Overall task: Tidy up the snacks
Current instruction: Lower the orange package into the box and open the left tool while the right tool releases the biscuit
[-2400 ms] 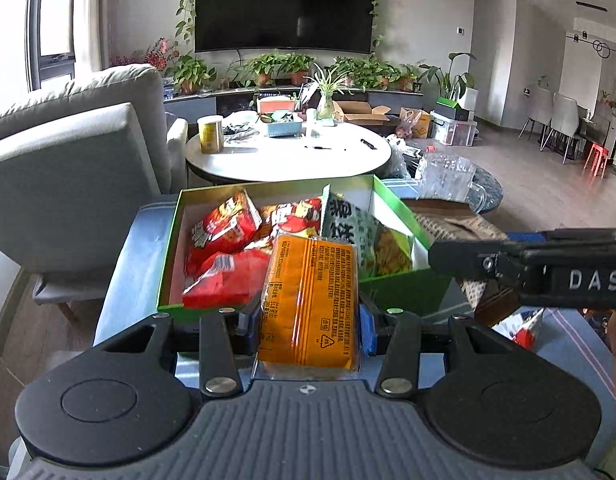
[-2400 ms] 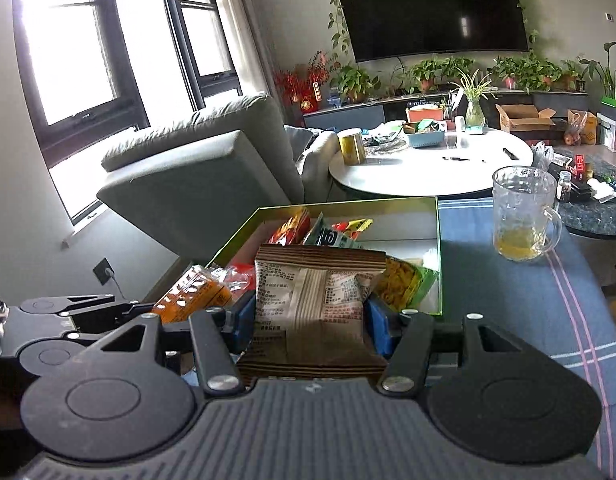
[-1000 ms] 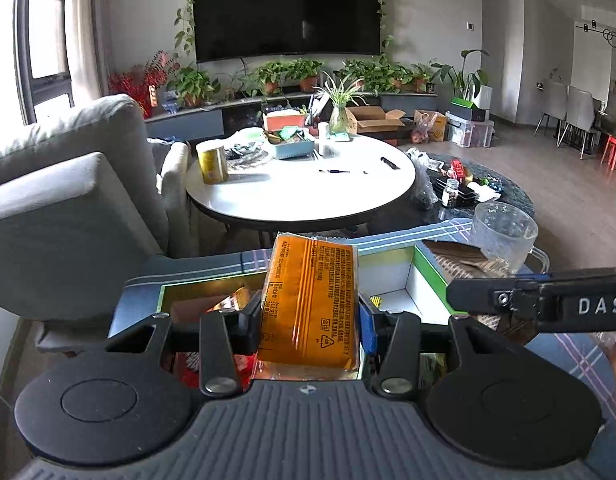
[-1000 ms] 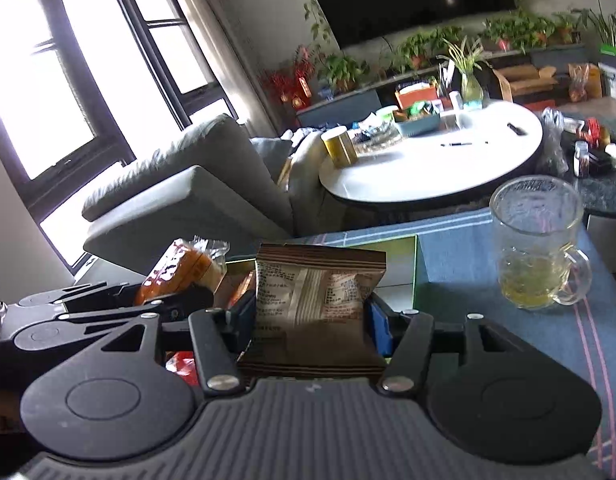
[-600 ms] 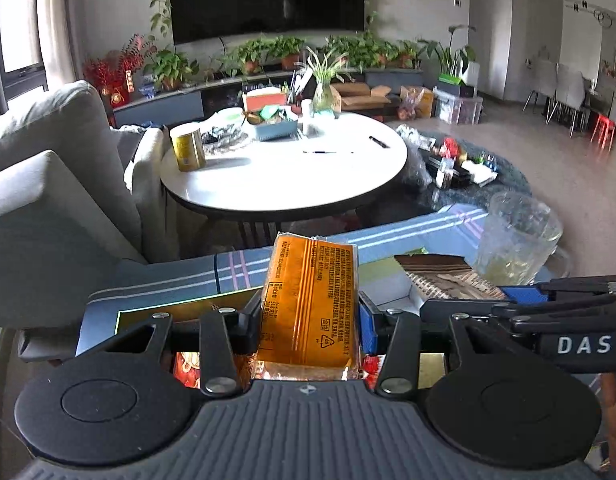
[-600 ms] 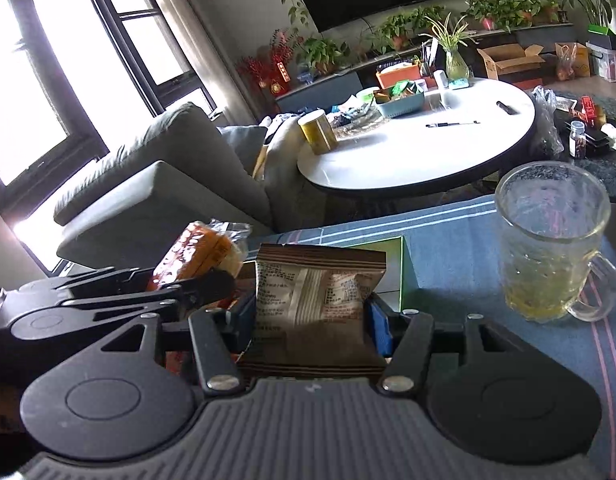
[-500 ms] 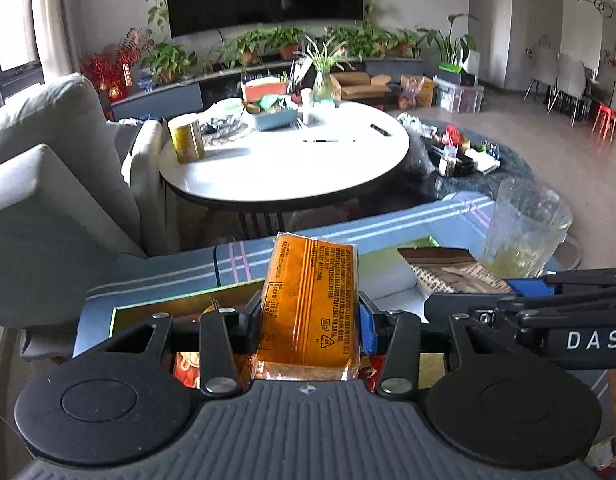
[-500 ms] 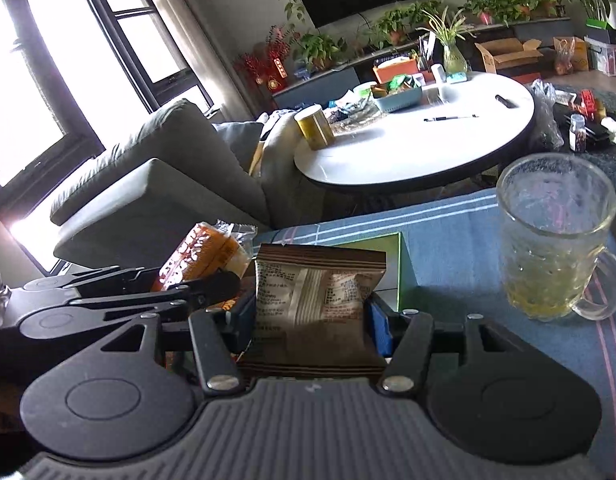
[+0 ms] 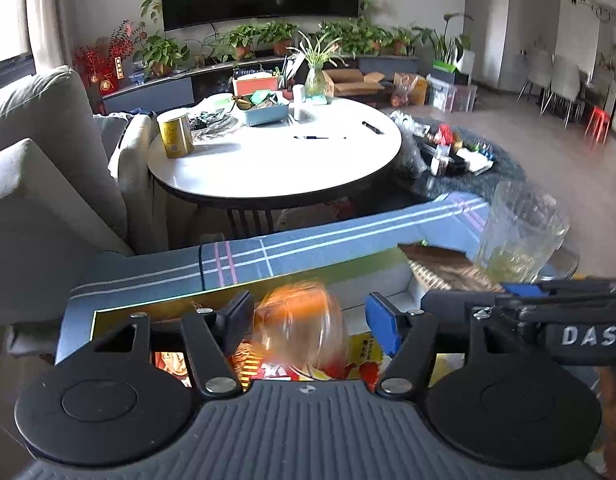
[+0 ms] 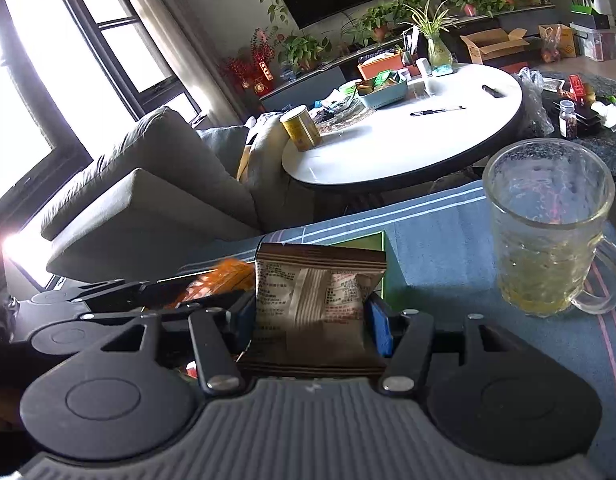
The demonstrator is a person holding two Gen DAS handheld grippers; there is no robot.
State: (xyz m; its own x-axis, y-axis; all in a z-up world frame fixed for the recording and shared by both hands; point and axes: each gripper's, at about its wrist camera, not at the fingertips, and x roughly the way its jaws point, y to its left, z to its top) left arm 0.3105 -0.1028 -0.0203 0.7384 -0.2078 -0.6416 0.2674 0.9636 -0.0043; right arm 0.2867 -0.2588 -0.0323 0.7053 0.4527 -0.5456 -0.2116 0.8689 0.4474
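Left wrist view: left gripper (image 9: 310,320) gapes, orange packet (image 9: 297,324) dropping into box (image 9: 147,308); right gripper (image 10: 310,322), clamping brown packet (image 10: 316,300), should release low.

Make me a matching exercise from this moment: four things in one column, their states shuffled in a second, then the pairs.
Things:
1. orange packet
2. brown packet
3. glass mug
4. yellow tin

States:
A. clamped in the right gripper
B. stands on the white round table
C. blurred, loose between the open fingers of the left gripper
D. stands on the blue cloth, a little yellowish liquid inside

Pairs: 1-C, 2-A, 3-D, 4-B
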